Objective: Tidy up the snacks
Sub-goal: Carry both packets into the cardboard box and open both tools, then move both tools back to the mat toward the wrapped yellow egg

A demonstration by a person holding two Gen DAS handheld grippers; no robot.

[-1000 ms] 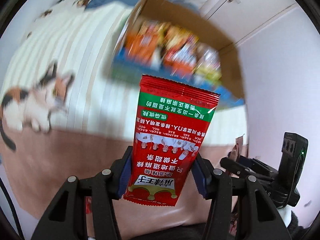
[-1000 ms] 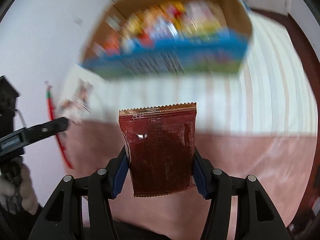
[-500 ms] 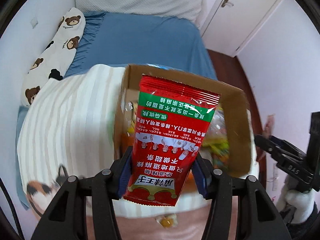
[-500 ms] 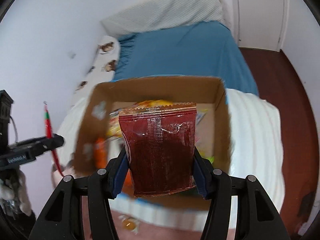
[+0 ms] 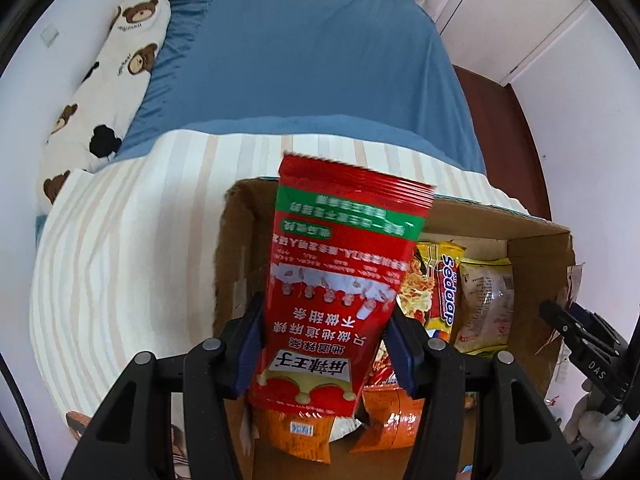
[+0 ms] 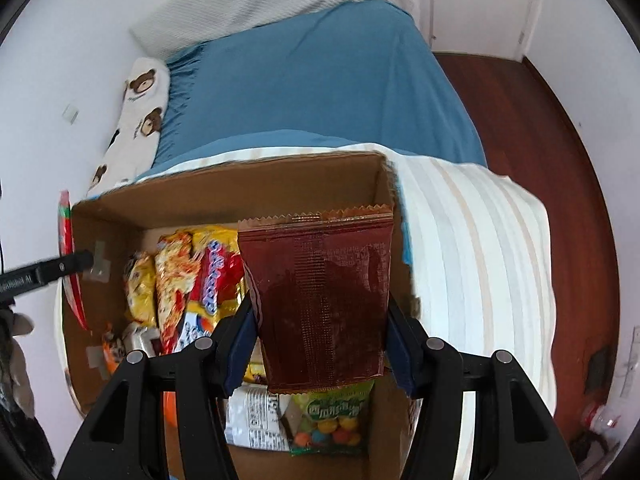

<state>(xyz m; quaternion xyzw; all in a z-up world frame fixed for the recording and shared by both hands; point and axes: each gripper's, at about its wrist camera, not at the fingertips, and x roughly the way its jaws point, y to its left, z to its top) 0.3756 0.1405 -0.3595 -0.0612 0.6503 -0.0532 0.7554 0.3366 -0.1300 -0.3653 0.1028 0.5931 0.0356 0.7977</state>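
My left gripper (image 5: 324, 354) is shut on a red snack packet (image 5: 340, 280) with a green band and holds it upright over the left end of an open cardboard box (image 5: 536, 256). My right gripper (image 6: 320, 354) is shut on a dark brown snack packet (image 6: 320, 300) and holds it over the right end of the same box (image 6: 240, 196). The box holds several snack packs, among them yellow noodle packs (image 5: 444, 280) and a candy bag (image 6: 332, 428). The right gripper's tip (image 5: 576, 324) shows at the right of the left wrist view.
The box sits on a cream striped blanket (image 5: 128, 240) on a bed with a blue sheet (image 5: 304, 64). A bear-print pillow (image 5: 108, 80) lies along the left wall. Dark wooden floor (image 6: 532, 112) lies to the right of the bed.
Both grippers have swung up and come in over the box, from facing its side to looking down into it. Both packets stay held.
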